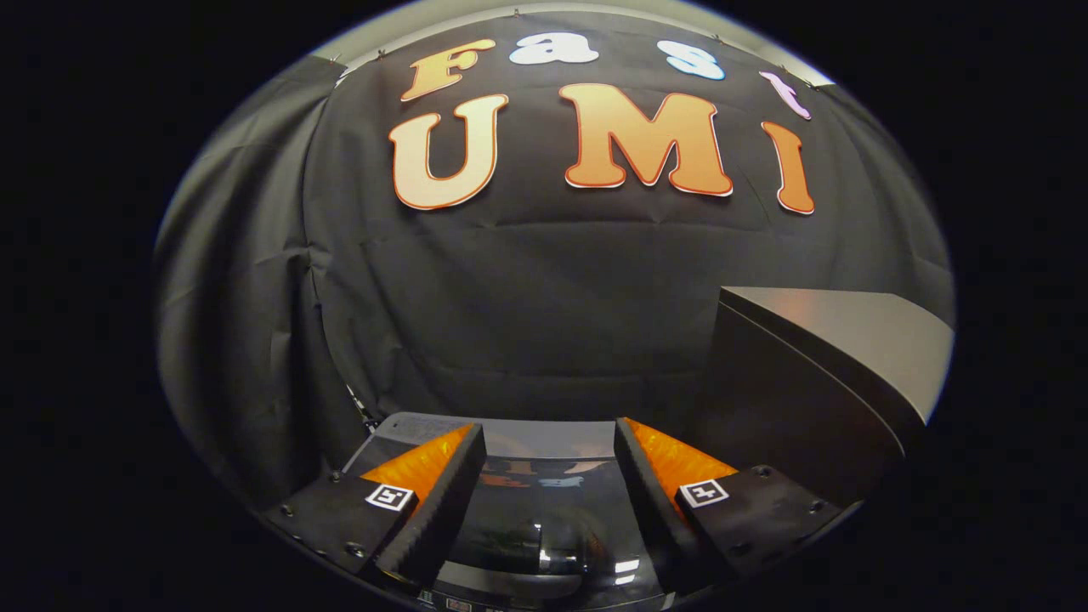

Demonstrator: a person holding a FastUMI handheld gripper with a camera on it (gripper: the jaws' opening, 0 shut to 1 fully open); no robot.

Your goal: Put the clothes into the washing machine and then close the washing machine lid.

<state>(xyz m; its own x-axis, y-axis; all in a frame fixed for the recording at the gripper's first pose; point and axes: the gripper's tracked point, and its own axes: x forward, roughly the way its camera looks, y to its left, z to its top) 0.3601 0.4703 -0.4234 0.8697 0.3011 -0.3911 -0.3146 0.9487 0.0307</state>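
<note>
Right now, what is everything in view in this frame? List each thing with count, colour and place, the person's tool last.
Glossy washing machine lid: one, dark and reflective, closed, below and between the tool's fingers.
Grey washing machine top panel: one, pale grey, just beyond the lid, ahead of the fingers.
Dark grey slanted box: one, matte dark grey, beside the machine, beyond the right finger.
Black cloth wall: one, black, behind everything.
Tool: one, fingers spread apart over the lid, holding nothing.
</note>
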